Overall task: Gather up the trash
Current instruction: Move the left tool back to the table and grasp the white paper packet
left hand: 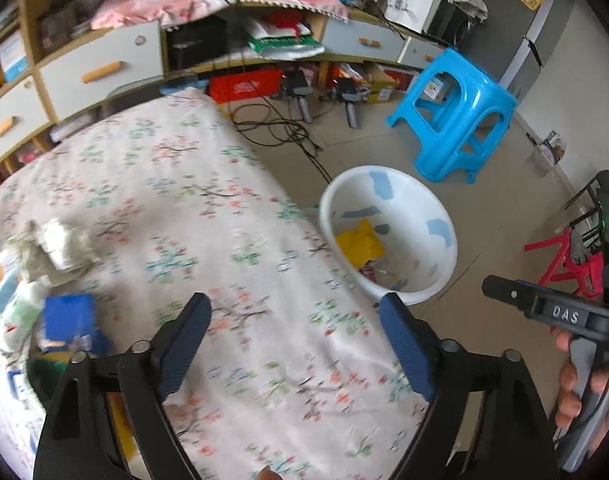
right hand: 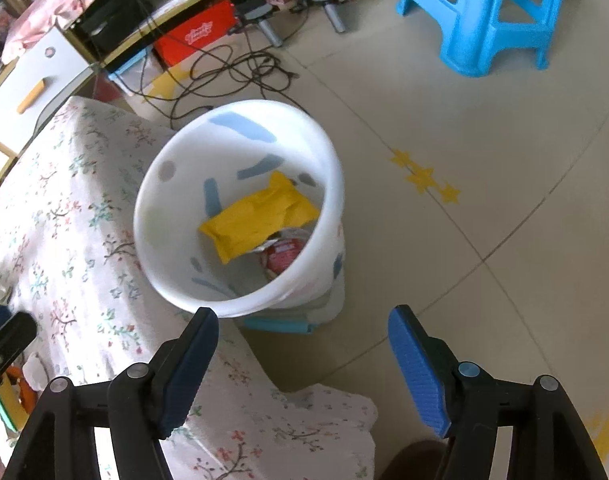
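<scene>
Left wrist view: the left tongs (left hand: pixel 296 318) stand spread and empty over the floral counter (left hand: pixel 232 184); crumpled tissue (left hand: pixel 60 246) and a blue packet (left hand: pixel 70 320) lie far left, so the next pickup probably means swinging left.

Right wrist view: the right tongs (right hand: pixel 302 334) are spread, empty, above the white bin (right hand: pixel 240 208) holding a yellow wrapper (right hand: pixel 256 216).

Floral worktop (left hand: pixel 208 208): motion-blurred.
White bin (right hand: pixel 176 208): base hidden behind worktop edge.
Red wrapper (right hand: pixel 282 256): label unreadable.
Blue box (left hand: pixel 70 320): print blurred.
</scene>
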{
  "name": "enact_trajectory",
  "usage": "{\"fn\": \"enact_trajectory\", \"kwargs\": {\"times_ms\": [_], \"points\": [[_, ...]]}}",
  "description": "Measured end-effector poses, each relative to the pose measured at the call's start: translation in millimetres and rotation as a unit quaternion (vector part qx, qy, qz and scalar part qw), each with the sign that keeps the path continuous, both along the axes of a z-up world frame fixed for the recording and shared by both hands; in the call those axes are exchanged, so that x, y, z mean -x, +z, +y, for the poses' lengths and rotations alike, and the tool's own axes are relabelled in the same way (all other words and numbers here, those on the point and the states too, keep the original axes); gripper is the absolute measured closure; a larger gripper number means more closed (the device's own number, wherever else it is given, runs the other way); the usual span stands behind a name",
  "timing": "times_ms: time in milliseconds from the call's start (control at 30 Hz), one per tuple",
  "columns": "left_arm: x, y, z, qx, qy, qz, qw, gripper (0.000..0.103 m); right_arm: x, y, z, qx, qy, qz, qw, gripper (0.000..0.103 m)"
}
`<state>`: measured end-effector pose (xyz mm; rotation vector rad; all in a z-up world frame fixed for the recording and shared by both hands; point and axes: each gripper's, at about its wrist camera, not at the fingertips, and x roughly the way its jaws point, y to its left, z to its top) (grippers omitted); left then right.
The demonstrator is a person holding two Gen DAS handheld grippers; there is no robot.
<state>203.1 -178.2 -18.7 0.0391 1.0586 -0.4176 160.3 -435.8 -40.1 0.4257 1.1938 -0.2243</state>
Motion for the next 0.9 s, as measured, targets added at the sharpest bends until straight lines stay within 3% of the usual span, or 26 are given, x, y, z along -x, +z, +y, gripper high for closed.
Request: {"fn": "enact_trajectory", "kwargs": {"times_ms": [167, 500, 733, 900], "points": [[13.9, 8.3, 37.6, -0.012, 0.023, -0.021, 0.9994, 0.004, -4.1, 4.5, 20.5, 0.005, 0.013, -0.002, 1.000, 0.025], [29.2, 5.9, 113.6, -0.053, 0.067, -0.027, 0.9960, 0.003, -11.5, 9.8, 79.3, 0.020, 0.064, -0.007, 0.998, 0.018], [30.9, -1.5, 168.8, -0.030, 0.104, 0.017, 0.9939, 0.003, -15.5, 10.2, 118.6, 0.011, 0.092, -0.009, 0.996, 0.018], [30.2, -11.6, 184.0, -0.019, 0.118, 0.031, 0.9923, 0.003, -19.5, 6.7, 144.9, 0.012, 0.110, -0.007, 0.994, 0.018]]}}
